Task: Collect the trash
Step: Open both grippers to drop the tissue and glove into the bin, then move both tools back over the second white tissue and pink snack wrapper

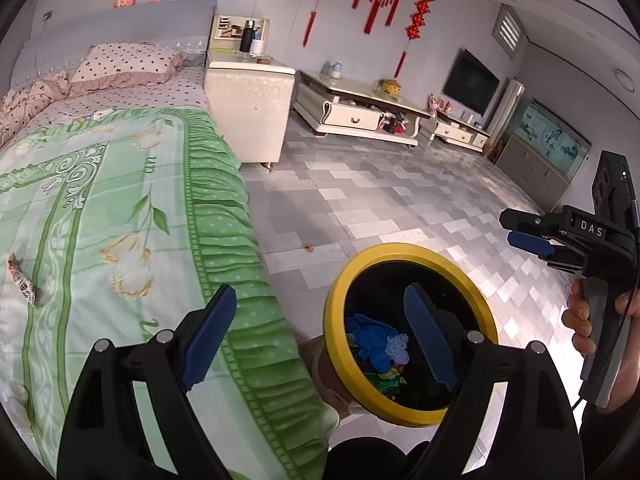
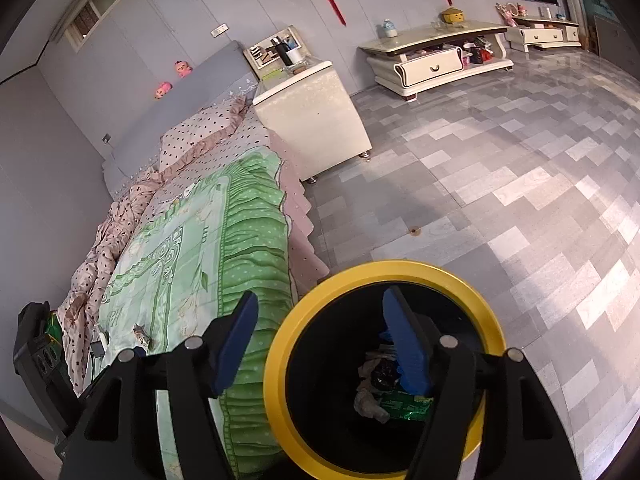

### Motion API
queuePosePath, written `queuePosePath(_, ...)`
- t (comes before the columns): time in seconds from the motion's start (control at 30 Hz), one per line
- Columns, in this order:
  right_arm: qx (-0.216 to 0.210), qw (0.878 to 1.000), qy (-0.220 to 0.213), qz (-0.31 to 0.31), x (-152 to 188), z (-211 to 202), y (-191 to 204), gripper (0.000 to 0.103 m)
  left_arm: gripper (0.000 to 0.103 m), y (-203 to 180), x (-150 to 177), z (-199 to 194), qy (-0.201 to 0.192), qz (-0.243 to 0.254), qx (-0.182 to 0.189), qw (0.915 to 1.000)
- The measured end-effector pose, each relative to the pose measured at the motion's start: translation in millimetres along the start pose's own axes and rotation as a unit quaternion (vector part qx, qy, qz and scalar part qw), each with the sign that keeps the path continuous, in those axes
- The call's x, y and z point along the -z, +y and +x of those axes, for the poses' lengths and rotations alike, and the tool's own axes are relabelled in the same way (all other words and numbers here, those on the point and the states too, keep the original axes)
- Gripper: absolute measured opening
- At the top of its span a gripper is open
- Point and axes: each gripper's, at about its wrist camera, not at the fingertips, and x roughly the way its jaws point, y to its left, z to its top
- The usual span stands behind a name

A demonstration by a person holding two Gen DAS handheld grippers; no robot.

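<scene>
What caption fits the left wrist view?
Open left gripper above yellow bin beside bed; one wrapper remains.

Each hand-held gripper (image 1: 320, 336) (image 2: 320, 340) is black with blue pads (image 1: 208, 338) and silver screws; the right one reads "DAS", perhaps grey-handled, in a bare-skinned hand (image 1: 580, 320).

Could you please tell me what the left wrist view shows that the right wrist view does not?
Only the left wrist view shows the right tool, open and empty, and blue gloves in the yellow-rimmed trash bin. Only the right wrist view shows a small wall window. Both show the bin, the green bedspread and a wrapper lying on it.
</scene>
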Motion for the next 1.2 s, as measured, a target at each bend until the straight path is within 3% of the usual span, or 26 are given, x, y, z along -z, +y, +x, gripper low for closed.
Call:
queuePosePath(0.17, -0.016, 0.999, 0.002, -0.03, -0.6, 7.2, 39.4, 0.075, 0.086, 33.6, -0.9, -32.3, -0.019, -0.008, -0.028, 0.9994)
queuePosePath(0.37, -0.044, 0.996, 0.004, -0.072, 1.1, 20.5, 94.4, 0.08, 0.088, 81.2, 8.9, -70.0, -0.033, -0.018, -0.063, 0.9973)
queuePosePath(0.8, -0.113, 0.974, 0.042, -0.191, 23.8, 68.8, 246.4, 0.081, 0.088, 206.9, 52.6, -138.3, -0.03, -0.074, -0.153, 0.9851)
queuePosePath(1.2, -0.123, 0.95, 0.101, -0.268, 64.5, 143.8, 349.0, 0.081, 0.088, 288.9, 118.7, -162.6, -0.002, -0.137, -0.192, 0.9718)
